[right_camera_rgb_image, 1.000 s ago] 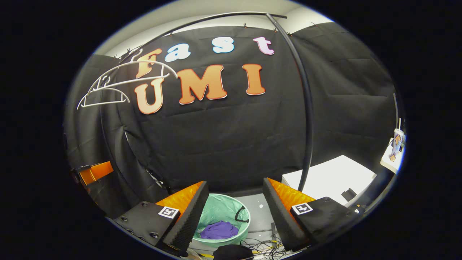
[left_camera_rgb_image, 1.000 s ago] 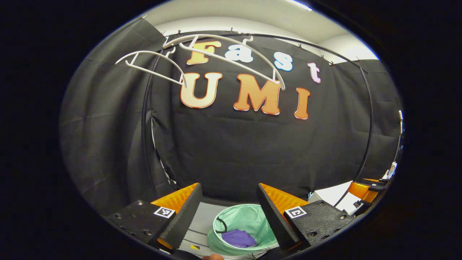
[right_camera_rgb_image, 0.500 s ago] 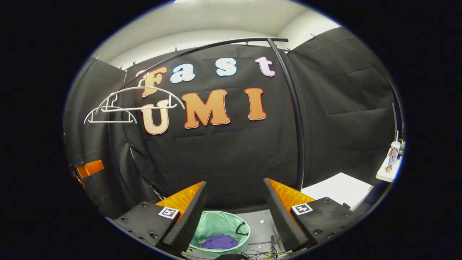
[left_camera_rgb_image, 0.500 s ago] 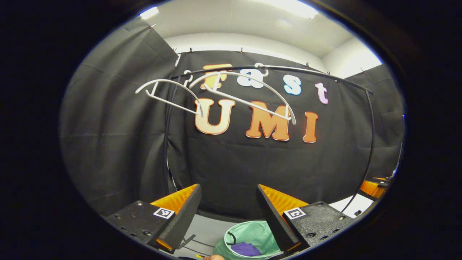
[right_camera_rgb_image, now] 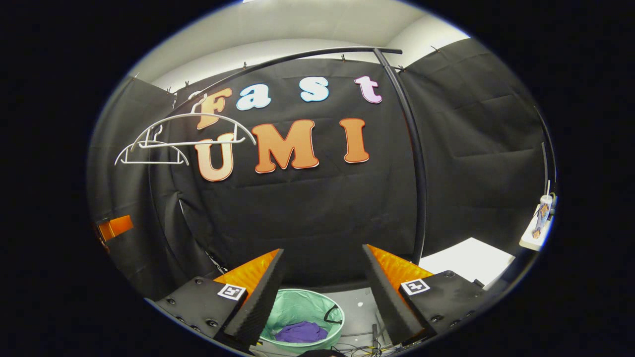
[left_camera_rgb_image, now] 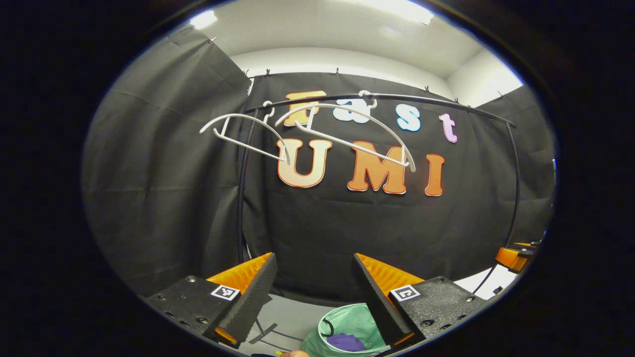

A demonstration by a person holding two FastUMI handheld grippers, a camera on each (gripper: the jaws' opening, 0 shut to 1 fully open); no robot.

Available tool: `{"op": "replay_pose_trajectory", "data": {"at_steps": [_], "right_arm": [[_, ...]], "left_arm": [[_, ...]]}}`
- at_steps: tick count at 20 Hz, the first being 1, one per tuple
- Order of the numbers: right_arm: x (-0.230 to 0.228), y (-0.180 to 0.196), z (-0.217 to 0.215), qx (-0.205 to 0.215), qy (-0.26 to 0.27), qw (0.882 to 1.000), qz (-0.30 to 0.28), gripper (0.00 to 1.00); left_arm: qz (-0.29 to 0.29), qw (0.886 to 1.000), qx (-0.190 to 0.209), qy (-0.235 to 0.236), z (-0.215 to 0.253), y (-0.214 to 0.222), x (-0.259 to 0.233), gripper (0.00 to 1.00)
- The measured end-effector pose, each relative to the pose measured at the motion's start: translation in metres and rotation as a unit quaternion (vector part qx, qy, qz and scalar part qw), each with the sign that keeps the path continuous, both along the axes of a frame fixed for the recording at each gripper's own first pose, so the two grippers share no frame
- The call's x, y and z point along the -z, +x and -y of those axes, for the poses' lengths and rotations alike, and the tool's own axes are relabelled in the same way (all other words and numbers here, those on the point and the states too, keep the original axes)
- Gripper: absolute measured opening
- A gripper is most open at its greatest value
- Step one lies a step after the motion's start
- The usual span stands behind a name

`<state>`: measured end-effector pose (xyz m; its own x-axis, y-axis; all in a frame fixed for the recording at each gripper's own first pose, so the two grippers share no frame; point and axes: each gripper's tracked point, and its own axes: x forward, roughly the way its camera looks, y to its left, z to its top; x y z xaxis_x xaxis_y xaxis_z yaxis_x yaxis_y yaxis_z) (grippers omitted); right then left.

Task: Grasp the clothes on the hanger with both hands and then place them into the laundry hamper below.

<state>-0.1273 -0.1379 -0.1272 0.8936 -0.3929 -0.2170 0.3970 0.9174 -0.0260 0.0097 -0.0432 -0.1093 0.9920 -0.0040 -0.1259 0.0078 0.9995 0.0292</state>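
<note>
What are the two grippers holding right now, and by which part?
Nothing. The left gripper and right gripper are both open with nothing between their fingers. The purple garment lies in the hamper, and the hangers are bare.

No readable text; only small black-and-white square marker tags [left_camera_rgb_image: 224, 292] sit on the black claw bodies.

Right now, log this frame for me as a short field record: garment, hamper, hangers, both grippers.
garment: purple clothes lying inside the hamper
hamper: green laundry hamper on the floor below the rail, open top
hangers: two white hangers on the black rail, both bare
left gripper: jaws apart, holding nothing
right gripper: jaws apart, holding nothing
task state: garment is off the hanger and in the hamper
</note>
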Motion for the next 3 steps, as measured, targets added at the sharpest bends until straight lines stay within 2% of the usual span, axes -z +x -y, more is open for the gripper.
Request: {"op": "replay_pose_trajectory", "data": {"at_steps": [2, 3], "right_arm": [[-0.0029, 0.0013, -0.0031, -0.003, -0.002, 1.0, 0.005, 0.98], [-0.0037, 0.0008, -0.0036, -0.005, -0.002, 1.0, 0.006, 0.98]], "left_arm": [[0.003, 1.0, -0.003, -0.004, 0.0001, -0.0008, -0.0022, 0.92], [0.004, 1.0, -0.003, -0.004, 0.0, -0.0017, -0.0027, 0.95]]}}
